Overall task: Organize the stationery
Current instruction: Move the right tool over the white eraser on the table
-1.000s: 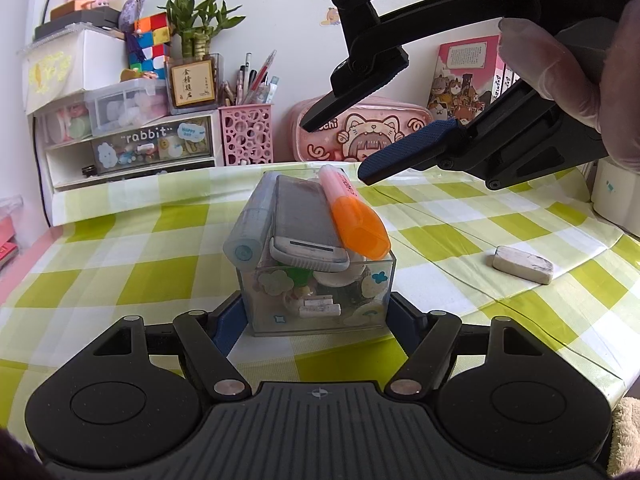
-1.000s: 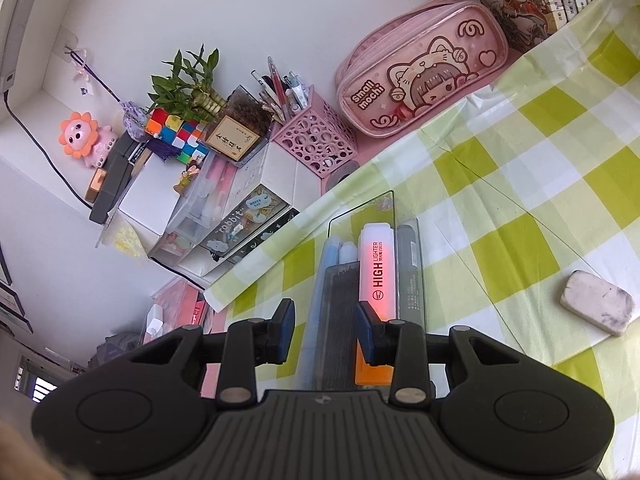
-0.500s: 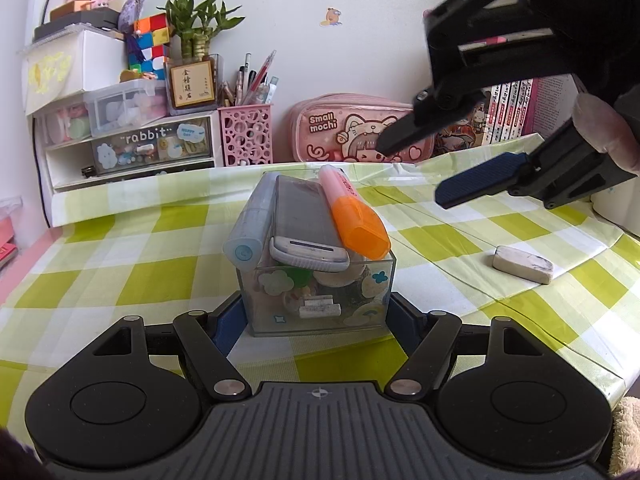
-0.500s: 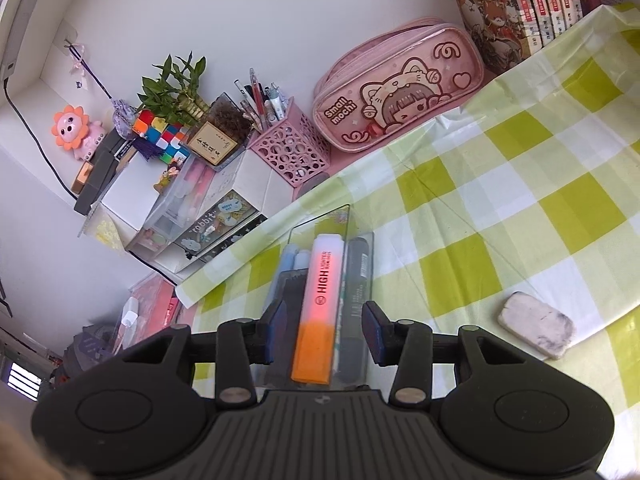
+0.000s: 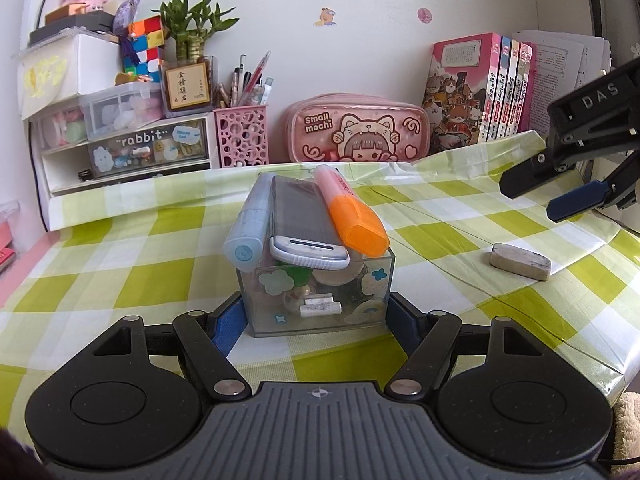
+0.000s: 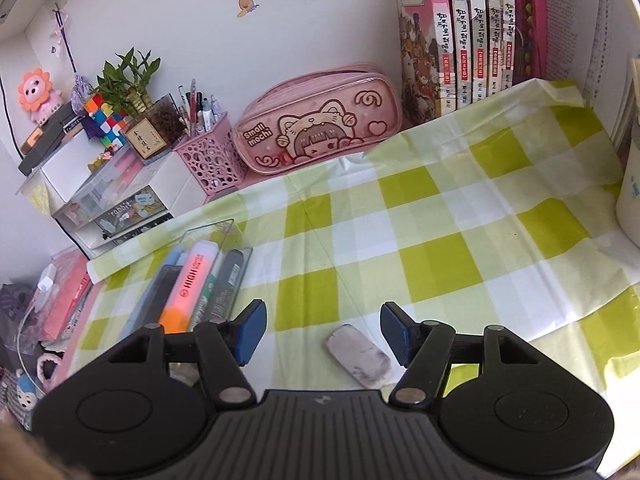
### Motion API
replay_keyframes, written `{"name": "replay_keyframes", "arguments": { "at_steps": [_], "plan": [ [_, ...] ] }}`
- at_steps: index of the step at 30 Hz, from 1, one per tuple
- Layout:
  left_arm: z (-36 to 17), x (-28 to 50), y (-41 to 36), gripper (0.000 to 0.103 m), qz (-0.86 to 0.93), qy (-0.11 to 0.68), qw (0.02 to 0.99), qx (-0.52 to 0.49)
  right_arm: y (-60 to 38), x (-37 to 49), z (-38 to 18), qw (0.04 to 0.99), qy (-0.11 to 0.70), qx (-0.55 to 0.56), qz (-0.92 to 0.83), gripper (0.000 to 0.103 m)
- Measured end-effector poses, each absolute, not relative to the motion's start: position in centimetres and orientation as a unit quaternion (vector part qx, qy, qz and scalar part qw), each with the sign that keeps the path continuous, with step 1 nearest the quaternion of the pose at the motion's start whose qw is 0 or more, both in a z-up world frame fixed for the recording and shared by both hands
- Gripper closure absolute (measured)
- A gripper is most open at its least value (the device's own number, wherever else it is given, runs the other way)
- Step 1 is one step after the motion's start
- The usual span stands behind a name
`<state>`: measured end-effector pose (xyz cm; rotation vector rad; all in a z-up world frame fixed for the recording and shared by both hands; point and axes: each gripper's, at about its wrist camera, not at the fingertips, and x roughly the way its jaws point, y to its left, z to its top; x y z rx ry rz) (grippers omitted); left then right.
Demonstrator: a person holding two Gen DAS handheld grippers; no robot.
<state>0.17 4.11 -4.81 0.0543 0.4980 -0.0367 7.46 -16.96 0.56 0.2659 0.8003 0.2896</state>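
Observation:
A clear plastic box (image 5: 320, 300) stands on the green checked tablecloth. An orange highlighter (image 5: 352, 220), a grey case (image 5: 300, 224) and a pale blue marker (image 5: 250, 232) lie across its top. My left gripper (image 5: 314, 316) is shut on the box, one finger on each side. A worn white eraser (image 5: 520, 261) lies to the right. My right gripper (image 6: 322, 334) is open and empty above the eraser (image 6: 358, 354), which sits between its fingers in the right wrist view. The right gripper also shows in the left wrist view (image 5: 560, 192). The box shows at the left in the right wrist view (image 6: 200, 276).
At the back stand a pink pencil case (image 5: 356, 130), a pink mesh pen cup (image 5: 242, 134), a drawer unit (image 5: 128, 152) and a row of books (image 5: 480, 88). A white container (image 6: 630, 208) stands at the right edge.
My right gripper has moved right, away from above the box, and now hangs over the eraser with its jaws wider. The left gripper and box have not moved.

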Motion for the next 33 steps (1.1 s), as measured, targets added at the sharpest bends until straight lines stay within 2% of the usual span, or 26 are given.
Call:
{"name": "replay_keyframes", "arguments": {
  "at_steps": [13, 27, 33],
  "plan": [
    [-4.8, 0.2, 4.1, 0.03, -0.018, 0.246, 0.969, 0.027, -16.7, 7.2, -1.8, 0.889, 0.427, 0.055, 0.153, 0.031],
    [-4.8, 0.2, 4.1, 0.03, -0.018, 0.246, 0.969, 0.027, -14.5, 6.3, -2.7, 0.896, 0.41, -0.062, 0.159, 0.028],
    [-4.8, 0.2, 4.1, 0.03, -0.018, 0.246, 0.969, 0.027, -14.7, 6.3, -2.9, 0.898, 0.405, -0.064, 0.16, 0.028]
  ]
}}
